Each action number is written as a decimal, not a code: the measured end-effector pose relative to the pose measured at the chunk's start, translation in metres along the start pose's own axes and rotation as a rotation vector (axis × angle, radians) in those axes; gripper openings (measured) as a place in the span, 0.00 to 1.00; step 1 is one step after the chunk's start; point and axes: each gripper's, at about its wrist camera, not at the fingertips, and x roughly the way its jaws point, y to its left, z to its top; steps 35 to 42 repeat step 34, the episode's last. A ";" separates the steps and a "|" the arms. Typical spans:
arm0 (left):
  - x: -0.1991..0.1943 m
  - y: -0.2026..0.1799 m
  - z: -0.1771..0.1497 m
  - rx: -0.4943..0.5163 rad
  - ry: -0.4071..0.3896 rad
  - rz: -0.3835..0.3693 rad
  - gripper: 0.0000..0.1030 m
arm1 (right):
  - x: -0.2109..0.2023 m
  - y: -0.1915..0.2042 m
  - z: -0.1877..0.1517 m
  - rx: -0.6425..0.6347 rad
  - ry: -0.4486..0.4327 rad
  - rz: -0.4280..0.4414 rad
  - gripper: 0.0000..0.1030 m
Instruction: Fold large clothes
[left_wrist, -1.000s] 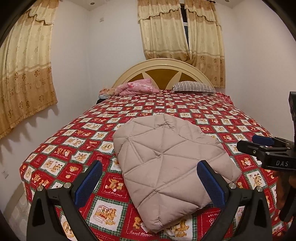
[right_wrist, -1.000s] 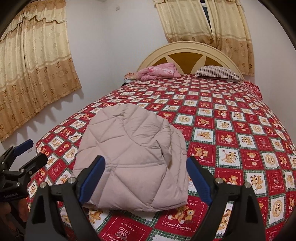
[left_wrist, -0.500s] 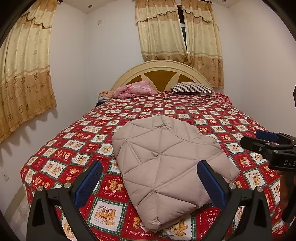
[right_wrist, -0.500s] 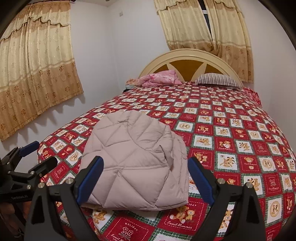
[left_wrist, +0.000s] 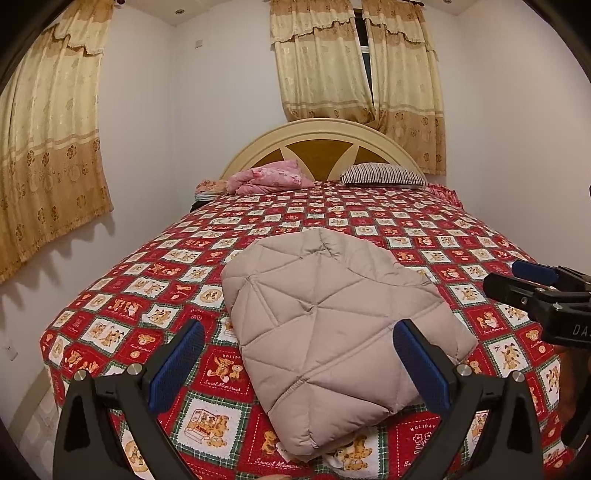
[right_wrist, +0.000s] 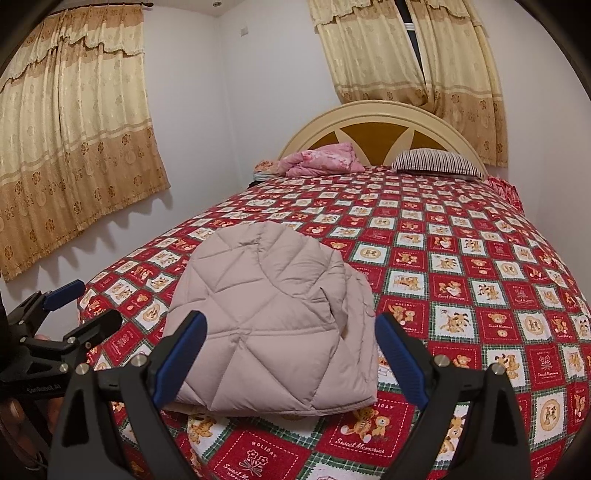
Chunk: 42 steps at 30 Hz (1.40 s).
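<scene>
A beige quilted puffer jacket (left_wrist: 325, 317) lies folded into a compact bundle near the foot of the bed (left_wrist: 424, 236); it also shows in the right wrist view (right_wrist: 273, 317). My left gripper (left_wrist: 299, 365) is open and empty, held back from the jacket above the bed's foot edge. My right gripper (right_wrist: 291, 358) is open and empty, likewise short of the jacket. Each gripper shows in the other's view: the right one at the right edge (left_wrist: 532, 284), the left one at the left edge (right_wrist: 70, 314).
The bed has a red teddy-bear patchwork cover (right_wrist: 461, 258). A pink blanket (left_wrist: 269, 179) and a striped pillow (left_wrist: 384, 175) lie by the cream headboard (left_wrist: 332, 147). Beige curtains (left_wrist: 48, 147) hang on the left wall and behind the headboard.
Both grippers have drawn back and tilted up a little, so the jacket sits lower in both views. The jacket has not moved. Both grippers stay open.
</scene>
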 end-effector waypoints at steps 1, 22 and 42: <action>0.000 0.000 0.000 -0.002 0.000 0.001 0.99 | 0.000 0.000 0.000 0.000 -0.001 0.001 0.92; -0.003 0.002 0.001 -0.009 -0.016 0.024 0.99 | -0.006 0.008 0.002 -0.010 -0.027 0.017 0.92; -0.002 0.001 -0.002 -0.009 -0.023 0.012 0.99 | -0.006 0.010 -0.002 -0.016 -0.017 0.020 0.92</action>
